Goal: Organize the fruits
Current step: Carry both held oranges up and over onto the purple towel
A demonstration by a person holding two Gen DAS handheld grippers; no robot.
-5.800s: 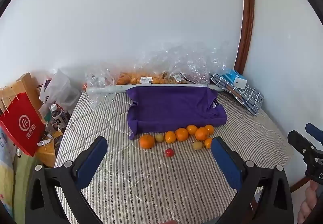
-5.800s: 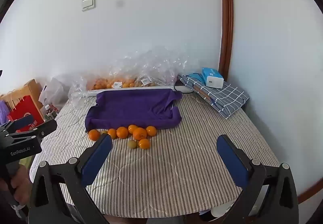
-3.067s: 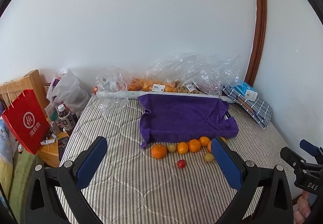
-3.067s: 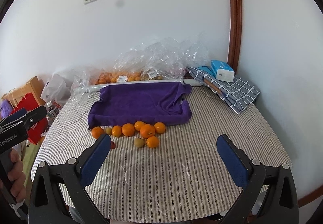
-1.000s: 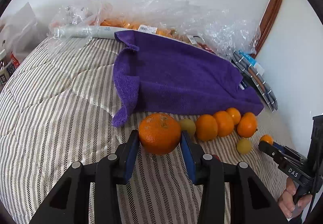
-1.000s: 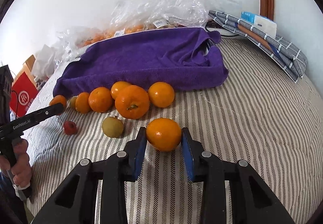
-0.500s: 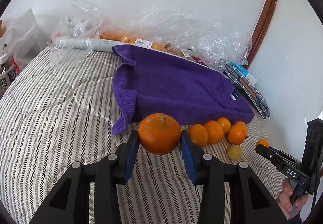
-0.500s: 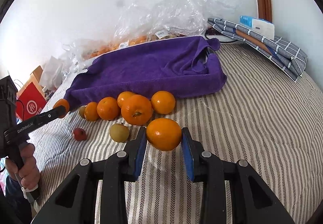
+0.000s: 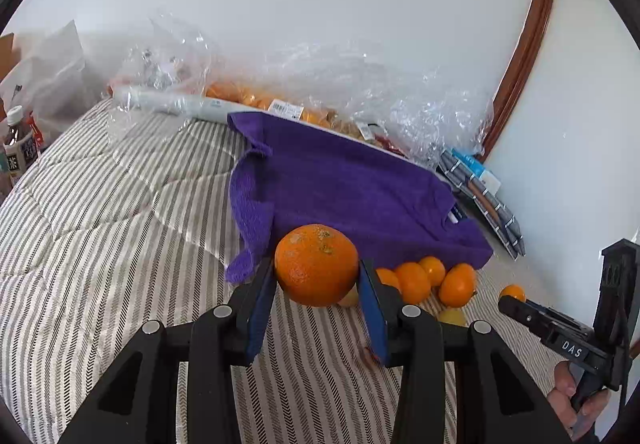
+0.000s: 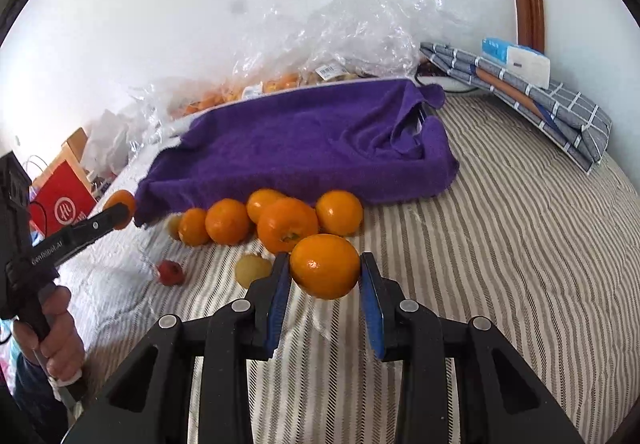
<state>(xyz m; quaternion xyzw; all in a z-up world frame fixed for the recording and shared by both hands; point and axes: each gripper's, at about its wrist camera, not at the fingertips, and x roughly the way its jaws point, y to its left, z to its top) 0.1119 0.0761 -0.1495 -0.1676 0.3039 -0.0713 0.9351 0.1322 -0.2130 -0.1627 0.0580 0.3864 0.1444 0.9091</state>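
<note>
My left gripper (image 9: 317, 276) is shut on a large orange (image 9: 316, 264) and holds it above the striped bed cover, near the purple towel (image 9: 352, 188). My right gripper (image 10: 325, 276) is shut on a smaller orange (image 10: 325, 266), also lifted. Several oranges (image 10: 228, 221) lie in a row along the towel's (image 10: 304, 140) front edge. A yellow-green fruit (image 10: 253, 270) and a small red fruit (image 10: 170, 272) lie in front of them. The left gripper with its orange (image 10: 120, 209) shows at the left of the right wrist view. The right gripper's orange (image 9: 512, 292) shows in the left wrist view.
Clear plastic bags of fruit (image 9: 320, 92) lie along the wall behind the towel. A folded checked cloth with a tissue pack (image 10: 520, 84) sits at the back right. A red paper bag (image 10: 64, 200) and a bottle (image 9: 20, 148) stand off the bed's left side.
Both grippers went from open and far back to shut on an orange each. In the last second both have lifted their oranges off the bed cover.
</note>
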